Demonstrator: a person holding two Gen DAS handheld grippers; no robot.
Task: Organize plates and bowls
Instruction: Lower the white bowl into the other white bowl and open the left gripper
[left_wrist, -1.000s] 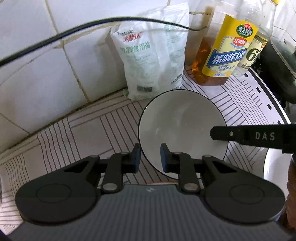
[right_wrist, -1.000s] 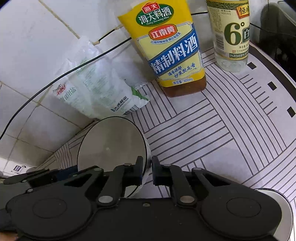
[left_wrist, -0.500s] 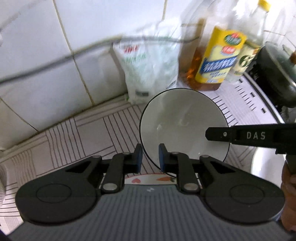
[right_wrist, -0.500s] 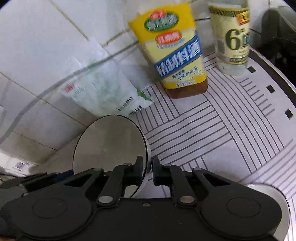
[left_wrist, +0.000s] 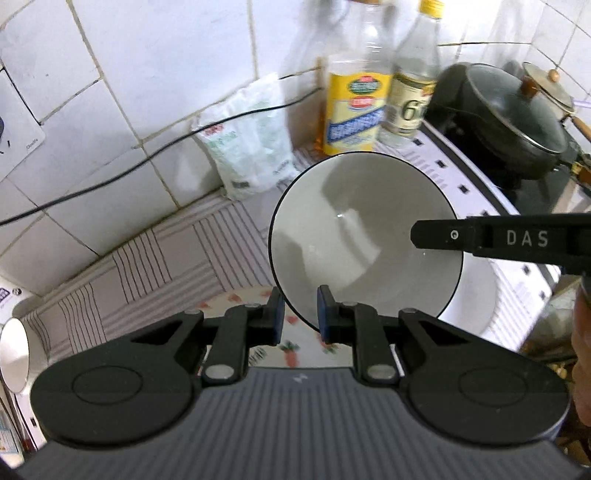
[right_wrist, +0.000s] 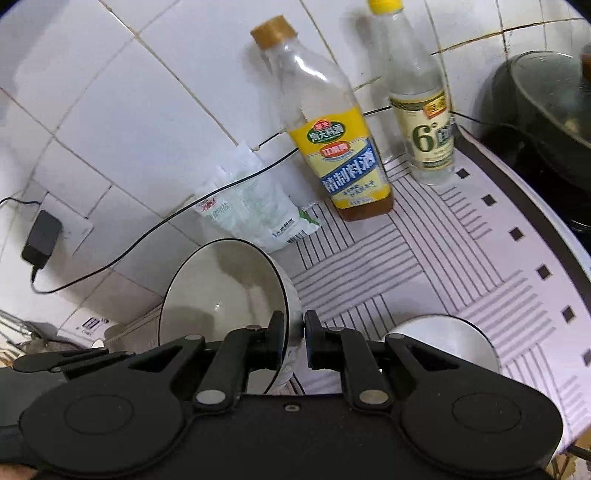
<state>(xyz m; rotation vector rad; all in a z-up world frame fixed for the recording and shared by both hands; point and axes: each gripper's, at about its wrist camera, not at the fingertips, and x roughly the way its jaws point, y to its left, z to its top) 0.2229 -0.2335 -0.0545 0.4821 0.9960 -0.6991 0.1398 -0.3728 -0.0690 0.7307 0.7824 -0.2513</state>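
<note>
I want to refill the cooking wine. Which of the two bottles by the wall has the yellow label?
The taller-looking bottle with the yellow label, nearer the salt bag; the other bottle wears a pale label marked 6.

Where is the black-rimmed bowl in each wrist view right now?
Left wrist: bowl centre-right, its rim between the left hand-held gripper fingers.
Right wrist: bowl lower left, its rim between the right hand-held gripper fingers.
Shared landmark: yellow-labelled cooking wine bottle against the tiled wall.
</note>
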